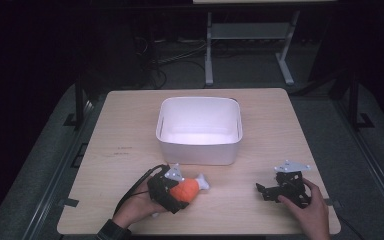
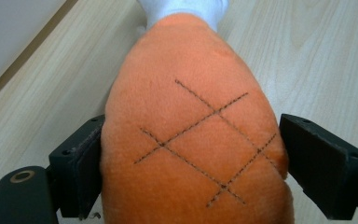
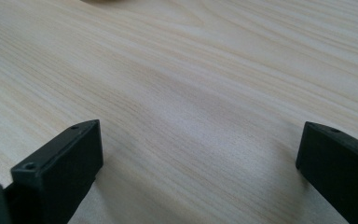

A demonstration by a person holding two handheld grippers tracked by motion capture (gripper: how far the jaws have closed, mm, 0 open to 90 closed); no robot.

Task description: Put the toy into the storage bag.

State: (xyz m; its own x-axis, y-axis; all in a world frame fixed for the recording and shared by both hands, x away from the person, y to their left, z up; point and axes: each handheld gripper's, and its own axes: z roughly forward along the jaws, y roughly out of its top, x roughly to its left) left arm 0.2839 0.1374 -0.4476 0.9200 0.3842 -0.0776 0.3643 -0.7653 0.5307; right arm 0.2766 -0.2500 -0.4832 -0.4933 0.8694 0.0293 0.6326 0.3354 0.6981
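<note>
Orange plush drumstick (image 2: 191, 140) sits between the left gripper (image 1: 172, 192) jaws, near front edge of the table (image 1: 130, 125), white bone end pointing away toward the white tub (image 1: 200, 131). Left jaw touches the plush; right jaw shows a small gap, so not clamped. Right gripper (image 1: 272, 190) rests well apart on bare wood, jaws wide, nothing between.

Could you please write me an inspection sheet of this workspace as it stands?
Surface: pale wooden table, faint marks at its left.
Job's things: orange plush drumstick with white end; white bin, nothing seen inside.
Clutter: nothing seen.
Grippers: left gripper has its fingers around the drumstick, one touching it, the other slightly apart; right gripper open over bare wood.
Cables: black cable trails from the left gripper.
Surroundings: dark floor, metal frame legs beyond the table.
</note>
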